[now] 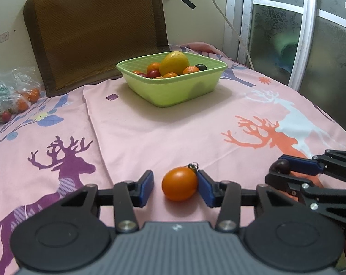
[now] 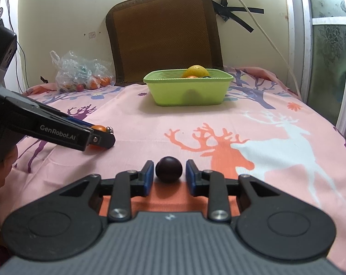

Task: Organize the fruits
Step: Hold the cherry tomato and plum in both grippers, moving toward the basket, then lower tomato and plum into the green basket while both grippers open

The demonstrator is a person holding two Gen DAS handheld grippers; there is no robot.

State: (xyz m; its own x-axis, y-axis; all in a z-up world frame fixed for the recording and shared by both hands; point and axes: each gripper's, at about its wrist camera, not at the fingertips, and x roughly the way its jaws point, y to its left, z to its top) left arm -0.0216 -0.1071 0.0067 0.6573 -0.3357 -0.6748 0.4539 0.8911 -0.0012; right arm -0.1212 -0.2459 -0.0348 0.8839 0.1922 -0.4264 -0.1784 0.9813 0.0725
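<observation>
Left hand-held gripper (image 1: 175,186) around orange tomato (image 1: 179,183), green basket (image 1: 173,87) holding fruit

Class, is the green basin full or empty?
Partly full: the green basin holds a yellow mango and small fruits, none rising past its rim except the mango.

soft, even indoor light, moderately bright, with a warm pinkish cast off the bedsheet (image 1: 150,133). shadows are faint and diffuse: one spreads beneath the green basket (image 1: 173,84), a small one under the orange tomato (image 1: 180,183). no harsh glare. strong fisheye bending curves the window frame (image 1: 308,34) and wall edges, with dark vignetting in the corners. the plastic bag (image 1: 8,96) looks smeared near the frame edge.
</observation>
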